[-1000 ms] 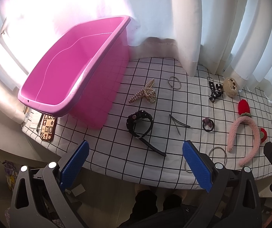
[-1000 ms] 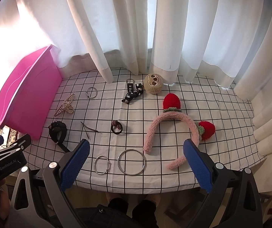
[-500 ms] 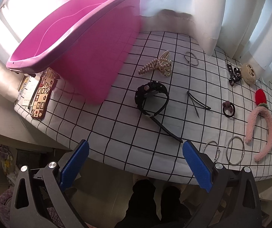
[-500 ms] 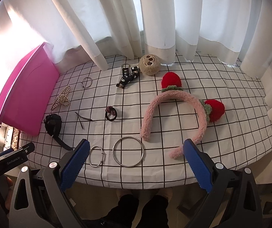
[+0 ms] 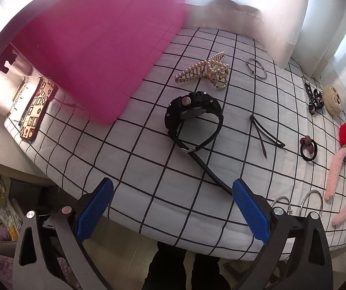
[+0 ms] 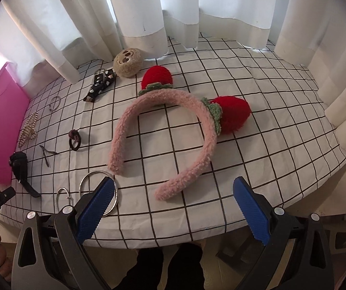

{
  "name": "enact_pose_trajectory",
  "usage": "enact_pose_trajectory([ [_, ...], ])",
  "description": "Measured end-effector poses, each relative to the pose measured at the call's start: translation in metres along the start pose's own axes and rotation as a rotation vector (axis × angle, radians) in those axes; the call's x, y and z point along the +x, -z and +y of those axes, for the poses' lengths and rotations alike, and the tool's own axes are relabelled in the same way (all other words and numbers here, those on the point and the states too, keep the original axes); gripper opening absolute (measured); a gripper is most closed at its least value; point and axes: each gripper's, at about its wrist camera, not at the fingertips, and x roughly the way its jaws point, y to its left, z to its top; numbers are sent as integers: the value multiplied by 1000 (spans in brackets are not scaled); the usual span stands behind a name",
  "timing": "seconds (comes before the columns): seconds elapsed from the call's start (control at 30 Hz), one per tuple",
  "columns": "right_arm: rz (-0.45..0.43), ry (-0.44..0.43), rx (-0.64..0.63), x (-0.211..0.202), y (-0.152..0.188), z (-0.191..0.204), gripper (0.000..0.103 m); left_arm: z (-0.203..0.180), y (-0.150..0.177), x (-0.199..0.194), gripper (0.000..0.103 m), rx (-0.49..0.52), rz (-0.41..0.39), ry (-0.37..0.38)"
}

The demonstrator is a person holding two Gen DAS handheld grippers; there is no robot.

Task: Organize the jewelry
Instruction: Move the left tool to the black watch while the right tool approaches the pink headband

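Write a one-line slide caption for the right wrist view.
Right gripper, jaws open and empty, faces a pink strawberry headband on the checked tablecloth, small accessories to its left.

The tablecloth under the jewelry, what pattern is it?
The tablecloth is white with a black grid of squares, clearest in the right wrist view.

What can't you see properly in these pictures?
- Inside of the pink bin: left wrist view shows only its outer wall from below.
- Two silver bangles: left view, lower halves hidden behind the left tongs.
- Big bangle: right view, partly covered by a finger of the right tongs.
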Motion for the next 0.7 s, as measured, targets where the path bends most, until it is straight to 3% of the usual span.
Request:
enact_pose_trajectory([
  [0.2, 11, 89, 9, 30, -12, -19, 94, -7, -4, 16, 97, -1, -36, -12],
  [0.7, 38, 126, 28, 79, -22, -38, 94, -11, -23, 55, 97, -46, -66, -71],
])
